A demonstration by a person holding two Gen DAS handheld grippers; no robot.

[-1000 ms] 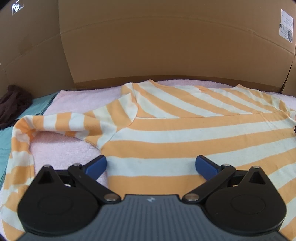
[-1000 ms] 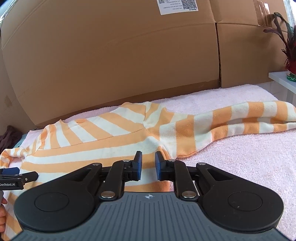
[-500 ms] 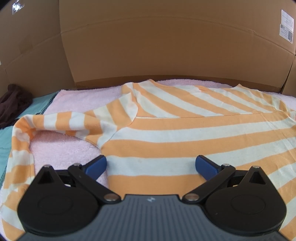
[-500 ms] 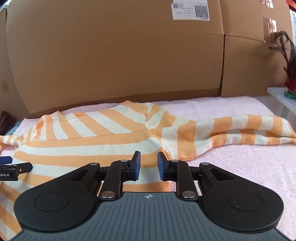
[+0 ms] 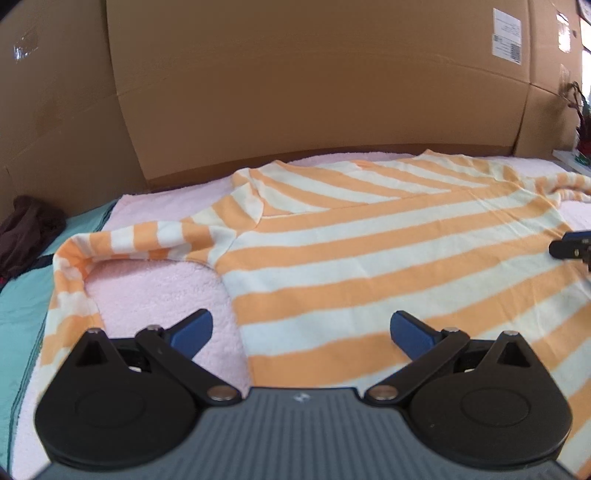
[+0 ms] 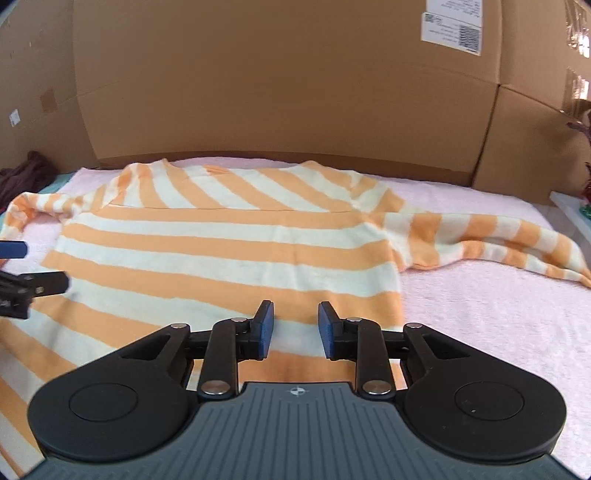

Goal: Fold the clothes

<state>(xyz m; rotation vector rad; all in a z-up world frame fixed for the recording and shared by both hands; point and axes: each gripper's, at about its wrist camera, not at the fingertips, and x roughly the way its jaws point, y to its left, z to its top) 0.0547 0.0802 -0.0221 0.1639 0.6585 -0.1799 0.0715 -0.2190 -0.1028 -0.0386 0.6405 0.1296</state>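
— Sweater (image 5: 388,236) status?
— Striped orange and cream, lying flat on a pink towel (image 5: 162,288), filling the centre of both views. One sleeve (image 5: 122,243) bends at the left of the left wrist view; the other sleeve (image 6: 491,236) stretches to the right edge of the right wrist view.

— Left claw (image 5: 301,330)?
— Jaws spread wide, holding nothing. It sits at the lower centre of its frame, over the sweater's side edge, one fingertip (image 5: 194,326) above towel, the other above stripes. Contact with the fabric cannot be judged.

— Right claw (image 6: 295,326)?
— Jaws parted by a moderate gap, holding nothing, poised at the lower centre of its frame over the sweater's near edge.

— Surroundings?
— Cardboard (image 6: 277,81) walls across the top of both frames, with a white label (image 6: 452,27) at upper right. Dark cloth (image 5: 26,229) at far left, on a teal sheet (image 5: 22,306). Plant (image 5: 581,122) at the right edge.
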